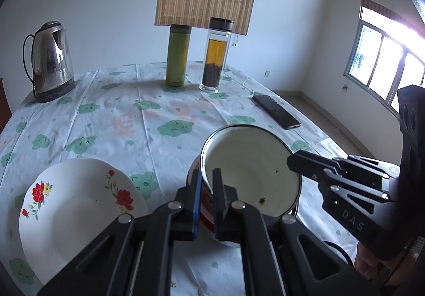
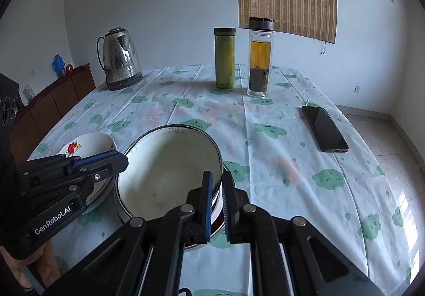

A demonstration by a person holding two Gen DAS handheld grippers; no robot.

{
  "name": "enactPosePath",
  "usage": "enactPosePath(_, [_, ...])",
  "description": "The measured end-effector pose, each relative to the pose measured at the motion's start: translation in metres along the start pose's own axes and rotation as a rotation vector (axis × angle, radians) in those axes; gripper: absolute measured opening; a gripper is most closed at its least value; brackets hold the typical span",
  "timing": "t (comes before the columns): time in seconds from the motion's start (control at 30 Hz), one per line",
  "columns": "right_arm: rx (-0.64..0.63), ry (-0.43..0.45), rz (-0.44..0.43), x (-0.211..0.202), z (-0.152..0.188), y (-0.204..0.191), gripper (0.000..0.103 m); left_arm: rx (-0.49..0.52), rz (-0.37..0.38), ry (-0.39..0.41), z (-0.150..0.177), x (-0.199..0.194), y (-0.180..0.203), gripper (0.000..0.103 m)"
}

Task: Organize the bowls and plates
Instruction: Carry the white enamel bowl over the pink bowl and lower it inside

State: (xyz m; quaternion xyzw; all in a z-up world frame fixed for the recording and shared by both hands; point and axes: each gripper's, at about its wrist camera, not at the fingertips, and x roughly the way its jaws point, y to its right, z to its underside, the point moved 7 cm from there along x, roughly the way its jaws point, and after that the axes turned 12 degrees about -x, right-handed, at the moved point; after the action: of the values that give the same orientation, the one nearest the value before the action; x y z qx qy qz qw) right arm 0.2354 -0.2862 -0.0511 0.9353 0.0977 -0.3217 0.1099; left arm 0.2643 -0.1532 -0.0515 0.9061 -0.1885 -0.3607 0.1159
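Observation:
An enamel bowl (image 1: 252, 168) (image 2: 167, 168), white inside and red outside, is held between both grippers over the cloth-covered table. My left gripper (image 1: 207, 174) (image 2: 123, 159) is shut on the bowl's left rim, one finger inside and one outside. On the opposite rim my right gripper (image 2: 217, 176) (image 1: 290, 160) is shut in the same way. A second metal rim (image 2: 102, 188) shows just under the bowl; I cannot tell what it belongs to. A white plate with red flowers (image 1: 77, 203) (image 2: 90, 143) lies on the table to the left of the bowl.
At the back of the table stand a steel kettle (image 1: 50, 59) (image 2: 120, 57), a green flask (image 1: 178, 54) (image 2: 225, 57) and a glass tea bottle (image 1: 216, 54) (image 2: 259, 57). A black phone (image 1: 276, 111) (image 2: 324, 128) lies at the right. A wooden sideboard (image 2: 53, 99) lines the left wall.

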Motion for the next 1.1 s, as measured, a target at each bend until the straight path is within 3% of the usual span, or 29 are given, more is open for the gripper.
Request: enactPosePath(1.1, [-0.019, -0.045, -0.005, 0.0084, 0.0092, -0.0031, 0.010, 0.006, -0.012, -0.042, 0.0079, 0.0094, -0.0042, 0.003])
